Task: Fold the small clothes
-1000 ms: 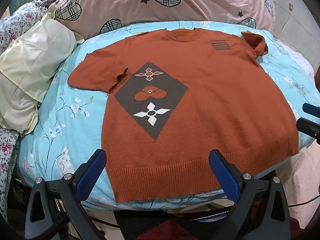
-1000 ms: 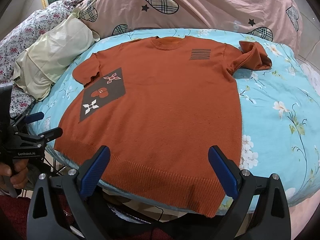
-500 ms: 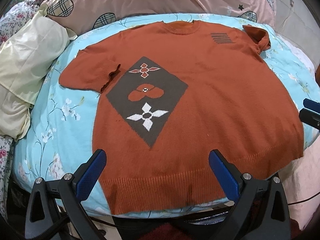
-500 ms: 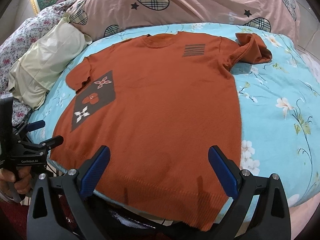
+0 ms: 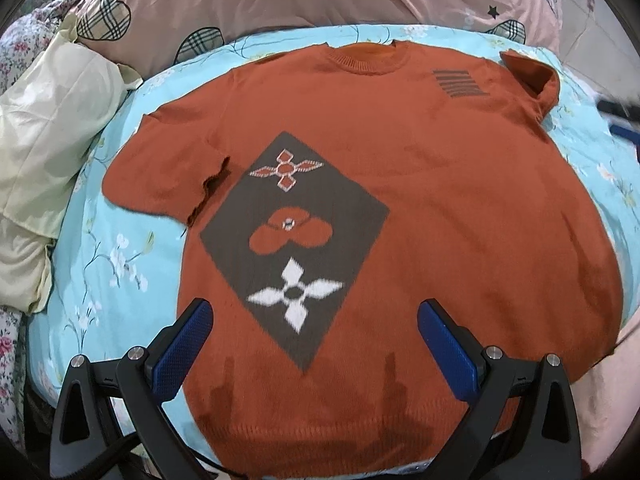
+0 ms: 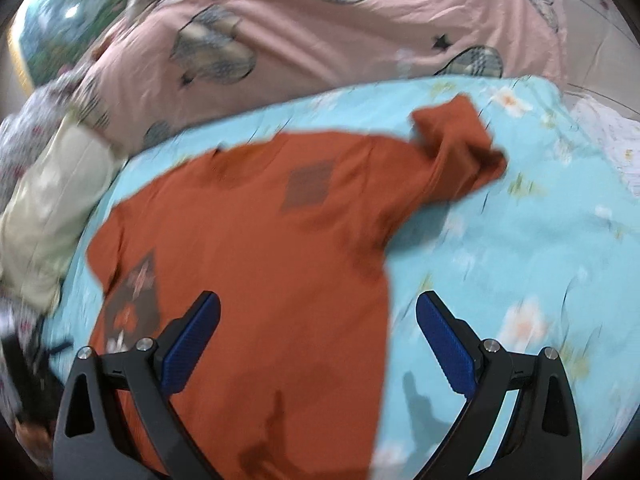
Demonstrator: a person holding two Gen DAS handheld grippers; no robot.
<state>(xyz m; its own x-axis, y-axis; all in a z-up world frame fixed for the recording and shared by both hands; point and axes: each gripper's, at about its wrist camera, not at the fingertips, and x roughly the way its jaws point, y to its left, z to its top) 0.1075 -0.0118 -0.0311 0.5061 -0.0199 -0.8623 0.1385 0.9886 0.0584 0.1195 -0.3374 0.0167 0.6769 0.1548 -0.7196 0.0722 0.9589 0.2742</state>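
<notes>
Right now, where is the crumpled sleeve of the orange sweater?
In the right wrist view the crumpled sleeve lies at upper right on the blue floral sheet, just below the pink quilt.

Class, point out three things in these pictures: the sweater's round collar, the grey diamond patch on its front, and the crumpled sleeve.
Round collar (image 5: 363,57), left wrist view: on the ribbed neckband.
Grey diamond patch (image 5: 294,236), left wrist view: on the orange flower at its middle.
Crumpled sleeve (image 6: 460,148), right wrist view: on the bunched orange knit.
</notes>
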